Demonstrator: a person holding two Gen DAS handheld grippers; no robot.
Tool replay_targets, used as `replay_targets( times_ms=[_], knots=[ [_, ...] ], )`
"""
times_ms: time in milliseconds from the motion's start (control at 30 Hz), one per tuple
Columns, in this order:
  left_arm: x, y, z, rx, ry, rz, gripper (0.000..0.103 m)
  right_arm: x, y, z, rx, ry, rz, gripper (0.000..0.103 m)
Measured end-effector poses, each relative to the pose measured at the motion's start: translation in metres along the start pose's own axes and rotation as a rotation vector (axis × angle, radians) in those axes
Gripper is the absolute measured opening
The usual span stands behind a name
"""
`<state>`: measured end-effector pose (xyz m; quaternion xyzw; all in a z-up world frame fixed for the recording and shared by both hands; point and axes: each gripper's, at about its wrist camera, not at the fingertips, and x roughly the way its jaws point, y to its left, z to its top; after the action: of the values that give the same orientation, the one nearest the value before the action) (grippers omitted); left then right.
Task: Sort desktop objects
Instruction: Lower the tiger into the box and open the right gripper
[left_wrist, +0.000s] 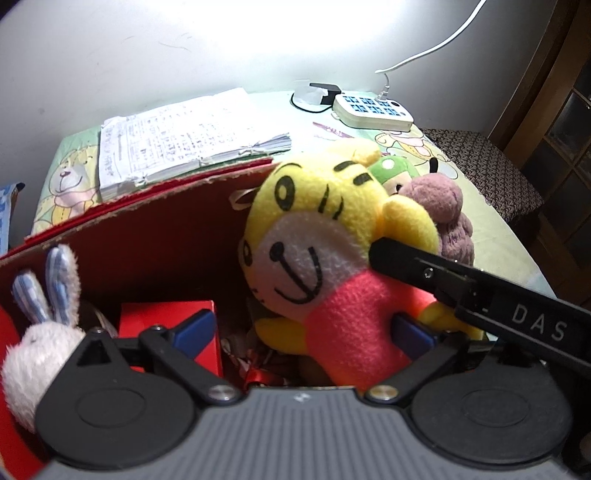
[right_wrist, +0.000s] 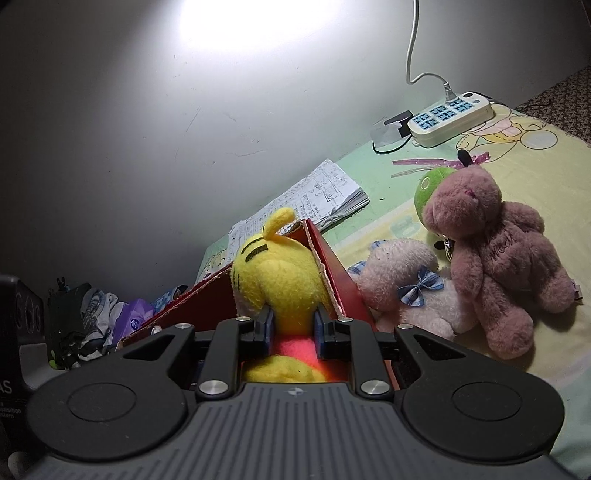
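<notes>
Step in hand: putting the tiger (left_wrist: 314, 258) into the red box (left_wrist: 155, 225). Right hand-held gripper (right_wrist: 291, 325) clamps its body, holding it at the box's right wall. Left hand-held gripper (left_wrist: 303, 332) gapes wide around it, gripping nothing. Next, probably: lower, then release.

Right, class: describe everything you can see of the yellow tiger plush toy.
The yellow tiger plush toy is soft fleece: yellow head with black stripes and eyes, a white muzzle with a stitched smile, rounded ears, a pink-red body and yellow limbs. It hangs roughly upright over the open red cardboard box, facing the left wrist camera. The right gripper is shut on it just below the head. The left gripper stands open around its body; whether its pads touch the toy cannot be told.
</notes>
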<state>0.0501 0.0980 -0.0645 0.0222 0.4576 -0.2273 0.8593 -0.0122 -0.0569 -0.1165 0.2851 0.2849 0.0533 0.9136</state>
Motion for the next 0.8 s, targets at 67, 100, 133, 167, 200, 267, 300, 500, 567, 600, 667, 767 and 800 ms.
replay_targets(
  times_ms=[67, 100, 133, 167, 200, 267, 300, 500, 567, 600, 667, 767, 800],
  knots=[
    [-0.001, -0.001, 0.000, 0.010, -0.007, 0.003, 0.103, 0.000, 0.000, -0.001, -0.029, -0.003, 0.010, 0.019],
    [0.000, -0.001, 0.000, 0.010, -0.008, -0.001, 0.103, 0.000, 0.000, -0.001, -0.037, -0.003, 0.017, 0.020],
    [0.000, 0.000, -0.001, 0.008, -0.008, -0.006, 0.103, 0.000, -0.001, 0.000, -0.040, -0.003, 0.022, 0.020],
    [0.001, 0.002, -0.001, 0.002, -0.006, -0.013, 0.103, 0.000, -0.002, 0.000, -0.042, -0.003, 0.028, 0.020],
    [0.001, 0.004, -0.002, -0.005, -0.004, -0.019, 0.103, 0.000, -0.002, -0.001, -0.047, -0.005, 0.033, 0.020],
    [0.001, 0.006, -0.003, -0.015, -0.004, -0.024, 0.103, 0.000, -0.002, -0.001, -0.057, -0.006, 0.038, 0.020],
    [0.000, 0.006, -0.004, -0.014, -0.007, -0.021, 0.103, 0.000, -0.002, -0.001, -0.062, -0.007, 0.039, 0.020],
    [-0.015, 0.006, -0.007, -0.023, -0.023, 0.014, 0.103, 0.000, -0.002, 0.000, -0.061, -0.002, 0.049, 0.020],
    [-0.019, 0.008, -0.008, -0.035, -0.029, 0.045, 0.101, 0.000, -0.004, 0.003, -0.042, 0.009, 0.055, 0.020],
    [-0.021, 0.010, -0.008, -0.042, -0.030, 0.072, 0.101, 0.000, -0.006, 0.005, -0.025, 0.016, 0.060, 0.020],
    [-0.021, 0.014, -0.008, -0.060, -0.029, 0.133, 0.101, 0.001, -0.006, 0.006, -0.013, 0.021, 0.062, 0.020],
    [-0.016, 0.019, -0.007, -0.084, -0.008, 0.200, 0.100, 0.001, -0.002, 0.005, -0.045, 0.018, 0.052, 0.020],
    [-0.013, 0.020, -0.007, -0.089, 0.000, 0.209, 0.100, 0.000, 0.000, 0.005, -0.057, 0.014, 0.047, 0.020]
  ],
)
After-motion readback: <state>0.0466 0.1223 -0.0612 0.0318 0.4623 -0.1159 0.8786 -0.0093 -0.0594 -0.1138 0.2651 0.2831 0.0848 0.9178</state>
